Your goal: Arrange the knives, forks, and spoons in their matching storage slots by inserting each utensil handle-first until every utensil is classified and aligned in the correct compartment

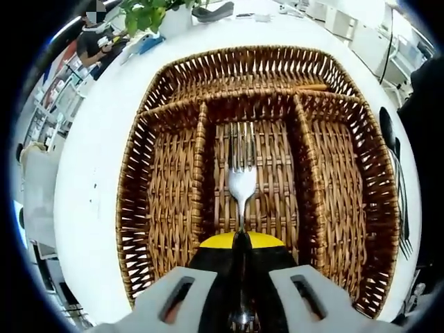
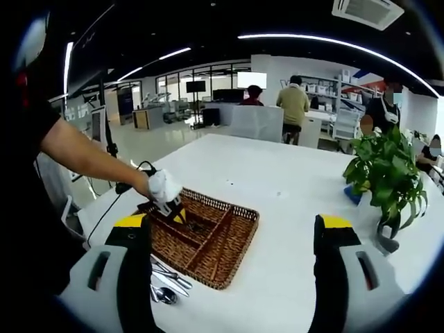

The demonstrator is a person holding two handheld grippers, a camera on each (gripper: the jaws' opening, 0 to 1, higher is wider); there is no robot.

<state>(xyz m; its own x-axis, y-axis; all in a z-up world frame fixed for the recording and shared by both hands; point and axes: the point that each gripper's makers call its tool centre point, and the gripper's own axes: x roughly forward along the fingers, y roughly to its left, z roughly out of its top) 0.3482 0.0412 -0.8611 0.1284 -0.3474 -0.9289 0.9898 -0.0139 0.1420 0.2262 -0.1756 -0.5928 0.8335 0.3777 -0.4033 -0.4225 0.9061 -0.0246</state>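
Fork (image 1: 241, 177) is held by its handle in the left gripper (image 1: 241, 295), jaws closed on it, tines pointing far, above the middle slot of the basket (image 1: 139, 208). The slots look without any utensil lying in them. In the right gripper view the right gripper (image 2: 232, 277) has its jaws wide apart, holding nothing, well away from the basket (image 2: 232, 243). More utensils (image 2: 166, 281) lie on the table (image 2: 277, 187) just beside the basket. I judge the step is placing this fork. Next the left gripper should lower it flat into the slot and open.

Left gripper view close above basket (image 1: 173, 208); right gripper view farther off — both share basket.
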